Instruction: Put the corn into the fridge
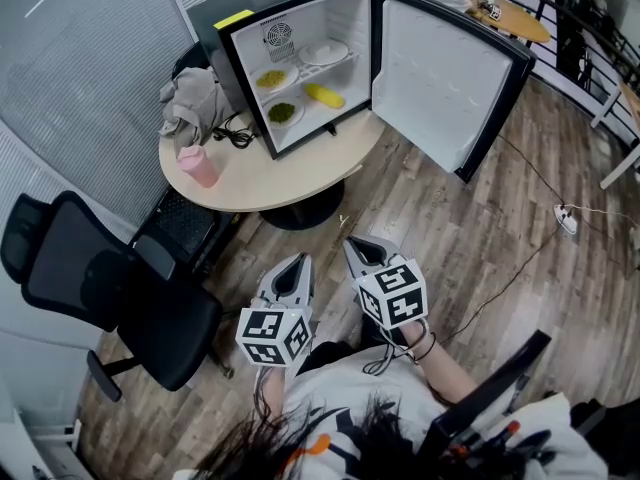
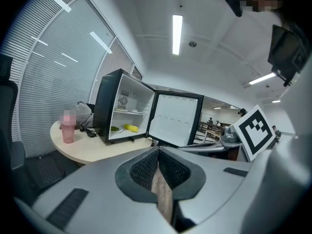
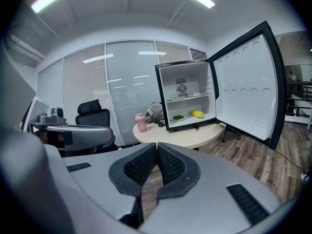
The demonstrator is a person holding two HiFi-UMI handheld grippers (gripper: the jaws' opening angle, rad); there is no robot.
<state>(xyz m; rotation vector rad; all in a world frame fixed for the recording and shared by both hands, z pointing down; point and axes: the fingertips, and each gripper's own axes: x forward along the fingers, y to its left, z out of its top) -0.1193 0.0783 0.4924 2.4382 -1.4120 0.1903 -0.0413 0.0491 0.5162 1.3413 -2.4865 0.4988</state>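
The yellow corn [image 1: 323, 95] lies on the lower floor of the small black fridge [image 1: 232, 56], whose door [image 1: 445, 80] stands wide open to the right. The corn [image 2: 130, 127] [image 3: 197, 114] shows in both gripper views, far off inside the fridge. My left gripper [image 1: 292, 268] and right gripper [image 1: 357, 248] hang side by side over the wooden floor, well short of the table. Both are shut with nothing between their jaws.
The fridge stands on a round beige table [image 1: 290, 173] with a pink cup [image 1: 198, 165], a grey cloth [image 1: 190, 98] and a black cable [image 1: 235, 134]. Plates of green and yellow food [image 1: 283, 113] sit inside. A black office chair [image 1: 110, 286] stands left; a cable [image 1: 520, 268] crosses the floor.
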